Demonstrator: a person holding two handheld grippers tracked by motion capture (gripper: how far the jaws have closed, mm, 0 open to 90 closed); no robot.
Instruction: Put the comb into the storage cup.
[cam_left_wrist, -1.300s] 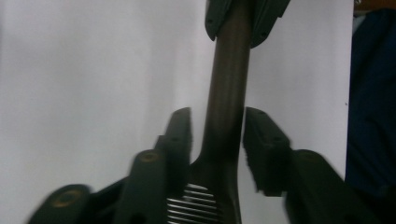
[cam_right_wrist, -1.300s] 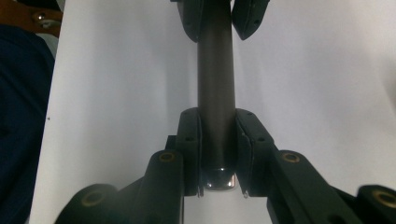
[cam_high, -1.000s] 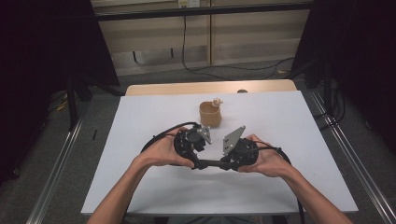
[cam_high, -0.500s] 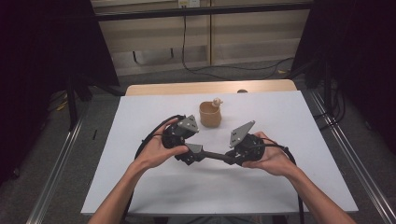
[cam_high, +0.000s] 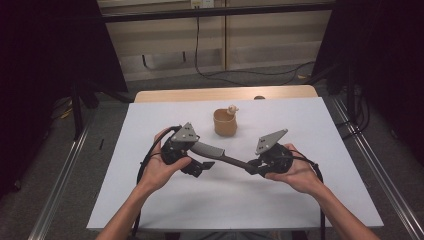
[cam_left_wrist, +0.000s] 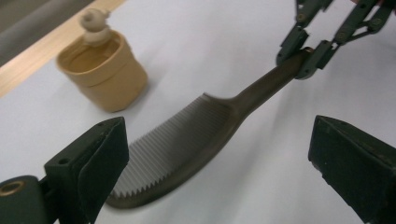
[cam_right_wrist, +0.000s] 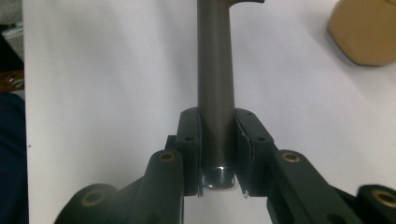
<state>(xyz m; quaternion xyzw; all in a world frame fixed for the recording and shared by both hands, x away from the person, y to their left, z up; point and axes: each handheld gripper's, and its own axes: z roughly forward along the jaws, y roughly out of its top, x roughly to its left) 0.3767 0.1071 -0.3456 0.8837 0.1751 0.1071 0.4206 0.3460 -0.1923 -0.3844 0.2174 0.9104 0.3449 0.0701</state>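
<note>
The right tongs (cam_right_wrist: 217, 154) pinch the handle of the dark comb (cam_left_wrist: 187, 140) and hold it up over the white desk (cam_high: 300, 200). The left tongs (cam_left_wrist: 219, 163) have just been opening, and their jaws now stand wide around the comb's teeth without touching them. This looks like a hand-over to the right. Next, I think, the comb goes into the tan cup (cam_high: 225, 123) nearby, so the right hand must tip it upright.

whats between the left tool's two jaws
The comb's toothed end, untouched by the wide-open left tool, in the left gripper view.

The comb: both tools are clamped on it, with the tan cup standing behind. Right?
Not quite. The right tool clamps the comb by its handle, but the left tool has just been opening, jaws apart, off the comb, as the left gripper view shows. The tan cup stands behind.
</note>
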